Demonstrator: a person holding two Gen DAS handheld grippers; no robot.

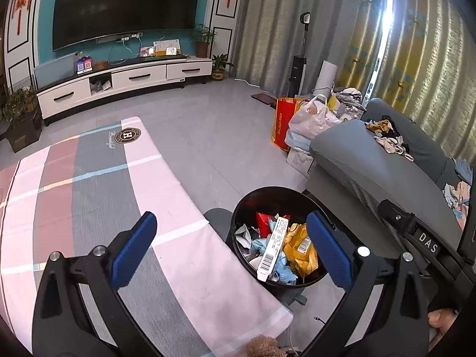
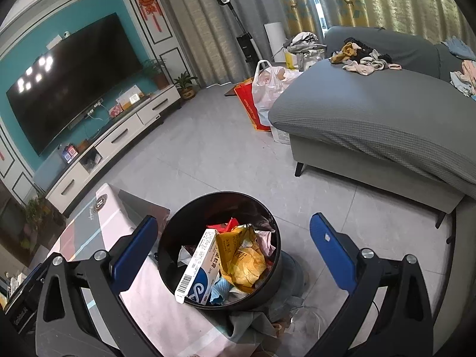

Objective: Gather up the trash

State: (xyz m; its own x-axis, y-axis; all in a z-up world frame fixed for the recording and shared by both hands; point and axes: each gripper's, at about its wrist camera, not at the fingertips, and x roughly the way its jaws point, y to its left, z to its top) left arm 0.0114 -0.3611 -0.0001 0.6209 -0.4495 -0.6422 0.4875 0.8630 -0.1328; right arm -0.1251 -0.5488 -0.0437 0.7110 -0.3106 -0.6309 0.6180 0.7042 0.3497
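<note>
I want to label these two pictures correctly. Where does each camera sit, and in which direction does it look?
Left wrist: on the left tongs, open, looking down over the pink and grey checked cloth table toward the round black trash bin; a fingertip shows at lower right.
Right wrist: on the right tongs, open and empty, looking down into the bin from nearer; only the blue pads show.
Shared: the bin with the white barcoded box, the grey sofa and the black wall television.

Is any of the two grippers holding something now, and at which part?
Nothing is held. The left gripper and right gripper both stand open and empty above the trash bin.
</note>
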